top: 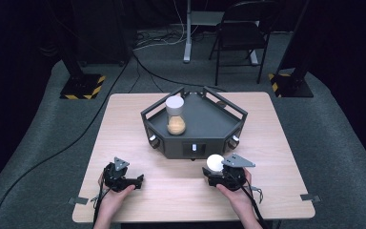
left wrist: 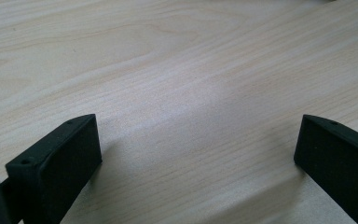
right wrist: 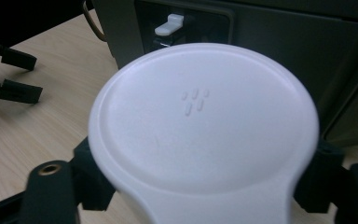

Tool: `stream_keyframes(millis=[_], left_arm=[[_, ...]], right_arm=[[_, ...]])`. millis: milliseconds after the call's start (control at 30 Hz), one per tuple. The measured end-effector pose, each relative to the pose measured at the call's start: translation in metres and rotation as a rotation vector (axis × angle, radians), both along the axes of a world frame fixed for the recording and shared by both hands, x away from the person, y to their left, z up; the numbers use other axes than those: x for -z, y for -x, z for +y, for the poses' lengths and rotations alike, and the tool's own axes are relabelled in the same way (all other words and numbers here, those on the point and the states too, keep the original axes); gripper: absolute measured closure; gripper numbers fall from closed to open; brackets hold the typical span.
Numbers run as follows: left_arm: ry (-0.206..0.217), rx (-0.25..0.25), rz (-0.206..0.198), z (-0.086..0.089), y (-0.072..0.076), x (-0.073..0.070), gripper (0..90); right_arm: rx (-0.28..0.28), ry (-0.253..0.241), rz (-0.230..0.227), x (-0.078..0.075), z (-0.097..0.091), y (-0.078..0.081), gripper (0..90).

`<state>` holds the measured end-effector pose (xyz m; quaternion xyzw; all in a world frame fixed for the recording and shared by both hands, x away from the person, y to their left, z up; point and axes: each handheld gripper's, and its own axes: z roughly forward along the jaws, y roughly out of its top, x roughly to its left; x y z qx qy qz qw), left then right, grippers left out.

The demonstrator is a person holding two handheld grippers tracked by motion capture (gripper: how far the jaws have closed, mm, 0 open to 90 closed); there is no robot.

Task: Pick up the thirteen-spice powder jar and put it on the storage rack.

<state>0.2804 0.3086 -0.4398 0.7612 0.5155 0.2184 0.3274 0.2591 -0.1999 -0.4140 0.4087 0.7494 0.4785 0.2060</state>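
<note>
One white round lid (right wrist: 203, 126) sits clamped flat-face-up between the right gripper (top: 225, 175) jaws, just before the one dark angular tray (top: 209, 126). One jar (top: 176, 116) stands upright inside the tray. The left gripper (left wrist: 198, 149) rests with jaws spread, empty, on the light wood table (top: 124, 124). One folding chair (top: 240, 33) stands on grey carpet beyond.

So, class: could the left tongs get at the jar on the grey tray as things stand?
Probably yes. The left tongs are open and hold nothing, bare table lies between them and the tray, and the jar stands near its left rim, which looks low.
</note>
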Motion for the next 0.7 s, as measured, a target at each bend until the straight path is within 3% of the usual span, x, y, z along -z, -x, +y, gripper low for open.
stream_keyframes(millis=[500,700], left_arm=[[0.001,0.000,0.000,0.000,0.000,0.000,0.0],[0.000,0.000,0.000,0.000,0.000,0.000,0.0]], right_arm=[[-0.001,0.032,-0.006,-0.005,0.003,-0.002,29.6],[0.004,0.023,-0.012,-0.018,-0.003,-0.002,29.6]])
